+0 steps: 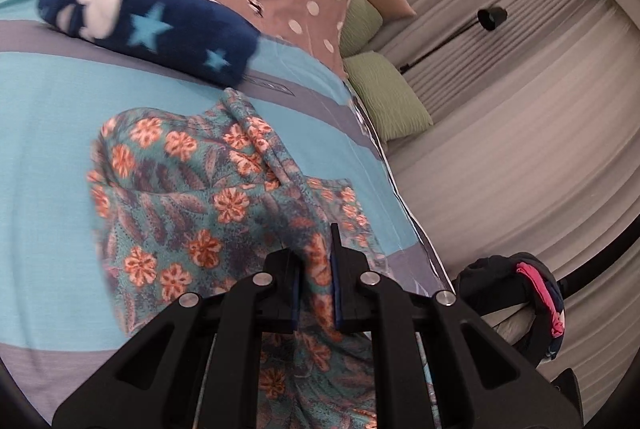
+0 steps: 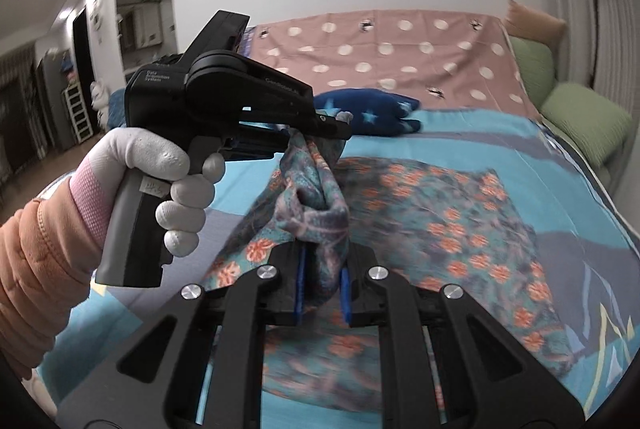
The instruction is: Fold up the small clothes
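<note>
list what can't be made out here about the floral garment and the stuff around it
- Floral garment: type and full outline unknown; both wrist views cut its near end behind the claw bodies.
- Left claw grip edge: hidden inside bunched cloth.
- Right claw: same, cloth fills the gap.
- Navy star item: motion-blurred in the left view, partly behind the other claw in the right; kind unclear.
- Dark pile with pink: at the frame edge, contents unreadable.
</note>
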`<state>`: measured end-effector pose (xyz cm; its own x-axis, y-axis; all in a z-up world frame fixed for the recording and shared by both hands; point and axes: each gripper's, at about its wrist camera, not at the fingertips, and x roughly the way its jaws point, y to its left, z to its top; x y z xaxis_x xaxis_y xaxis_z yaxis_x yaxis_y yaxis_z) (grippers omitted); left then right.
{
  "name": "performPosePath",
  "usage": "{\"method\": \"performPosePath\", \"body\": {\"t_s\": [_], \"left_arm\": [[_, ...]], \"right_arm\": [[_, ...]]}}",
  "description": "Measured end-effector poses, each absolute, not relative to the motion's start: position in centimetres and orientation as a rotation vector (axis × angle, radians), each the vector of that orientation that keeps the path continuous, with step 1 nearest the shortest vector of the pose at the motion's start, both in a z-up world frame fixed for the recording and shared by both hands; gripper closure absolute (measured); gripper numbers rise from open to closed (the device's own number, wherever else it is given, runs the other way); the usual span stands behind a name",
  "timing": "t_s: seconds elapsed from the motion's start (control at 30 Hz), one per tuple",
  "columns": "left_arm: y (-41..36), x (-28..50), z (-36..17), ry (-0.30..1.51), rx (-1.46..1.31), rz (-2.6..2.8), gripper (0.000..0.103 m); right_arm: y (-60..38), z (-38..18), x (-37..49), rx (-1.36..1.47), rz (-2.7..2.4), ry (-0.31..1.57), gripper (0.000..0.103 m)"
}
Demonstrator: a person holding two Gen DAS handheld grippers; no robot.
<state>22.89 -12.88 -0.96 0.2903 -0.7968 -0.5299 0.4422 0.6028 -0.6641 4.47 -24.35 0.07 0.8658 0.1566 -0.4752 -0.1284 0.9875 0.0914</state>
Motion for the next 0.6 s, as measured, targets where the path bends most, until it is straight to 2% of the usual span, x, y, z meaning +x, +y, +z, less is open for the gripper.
{"method": "performPosePath", "body": {"t_s": [0.6], "left_arm": [[-27.4, 21.9, -1.3, 1.021, -0.226, -0.94, 0.092]], "right_arm": [[-36.9, -2.2, 1.7, 0.307, 0.044, 0.528, 0.09]]}}
